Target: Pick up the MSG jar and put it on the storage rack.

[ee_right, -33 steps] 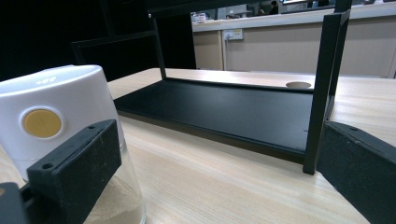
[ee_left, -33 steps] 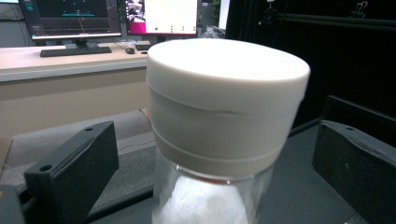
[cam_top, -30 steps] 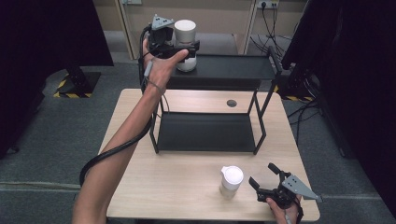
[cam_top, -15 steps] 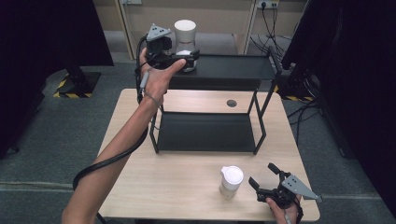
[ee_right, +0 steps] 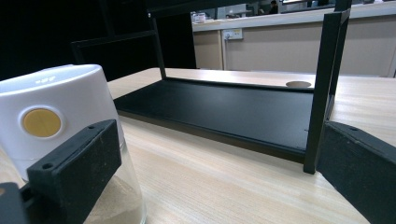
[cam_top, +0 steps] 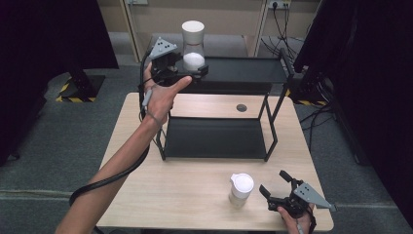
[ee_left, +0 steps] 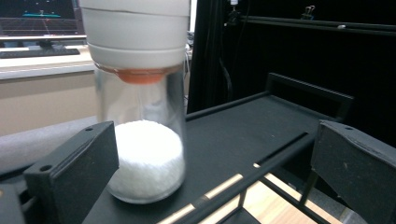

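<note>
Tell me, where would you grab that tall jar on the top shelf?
Probably around the clear glass body of the jar, below its wide white cap, coming level from the front of the shelf. The jar stands upright and its sides are straight and round, so open jaws like the left gripper's can close on opposite sides.

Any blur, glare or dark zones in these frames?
High view: sharp on the table, both sides falling into black. Left gripper view: jar crisp, its own near jaws soft, background dark. Right gripper view: shelf rack clear, near grinder slightly soft, no strong glare.
</note>
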A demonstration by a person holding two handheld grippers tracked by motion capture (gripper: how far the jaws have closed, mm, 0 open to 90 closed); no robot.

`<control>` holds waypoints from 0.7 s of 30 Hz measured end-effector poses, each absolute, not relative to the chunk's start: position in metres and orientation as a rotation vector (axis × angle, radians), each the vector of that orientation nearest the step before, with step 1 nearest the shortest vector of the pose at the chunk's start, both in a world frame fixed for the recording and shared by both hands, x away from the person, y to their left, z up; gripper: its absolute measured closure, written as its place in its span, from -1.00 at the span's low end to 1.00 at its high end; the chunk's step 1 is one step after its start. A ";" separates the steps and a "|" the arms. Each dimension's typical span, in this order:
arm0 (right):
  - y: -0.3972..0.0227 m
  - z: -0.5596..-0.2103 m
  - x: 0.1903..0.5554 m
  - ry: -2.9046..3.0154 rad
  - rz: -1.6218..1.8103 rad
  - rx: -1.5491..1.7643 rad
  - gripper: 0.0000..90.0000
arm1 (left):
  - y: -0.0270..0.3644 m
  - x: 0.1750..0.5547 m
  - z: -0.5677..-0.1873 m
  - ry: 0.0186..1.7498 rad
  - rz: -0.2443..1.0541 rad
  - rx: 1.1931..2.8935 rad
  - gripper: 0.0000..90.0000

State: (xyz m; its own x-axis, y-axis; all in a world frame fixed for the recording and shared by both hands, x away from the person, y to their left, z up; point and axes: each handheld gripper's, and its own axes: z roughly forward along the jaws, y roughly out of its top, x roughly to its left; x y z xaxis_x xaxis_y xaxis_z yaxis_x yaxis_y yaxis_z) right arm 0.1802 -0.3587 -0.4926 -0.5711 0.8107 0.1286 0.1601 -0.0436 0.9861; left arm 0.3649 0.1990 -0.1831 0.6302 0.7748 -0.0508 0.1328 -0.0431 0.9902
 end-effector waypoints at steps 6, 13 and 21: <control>-0.359 -0.493 0.180 1.726 1.660 1.026 -0.99 | 0.204 0.354 -0.192 0.750 0.594 1.541 -1.00; -0.358 -0.493 0.180 1.727 1.660 1.026 -0.99 | 0.204 0.344 -0.205 0.704 0.558 1.551 -1.00; -0.359 -0.493 0.180 1.724 1.661 1.026 -0.99 | 0.207 0.334 -0.223 0.655 0.501 1.547 -1.00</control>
State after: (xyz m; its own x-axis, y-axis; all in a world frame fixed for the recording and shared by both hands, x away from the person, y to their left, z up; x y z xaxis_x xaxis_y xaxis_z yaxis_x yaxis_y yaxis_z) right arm 0.1798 -0.3587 -0.4926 -0.5709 0.8109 0.1285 0.1585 -0.0447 0.9863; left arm 0.3342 0.2071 -0.2231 0.7387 0.6704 -0.0698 0.1088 -0.0163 0.9939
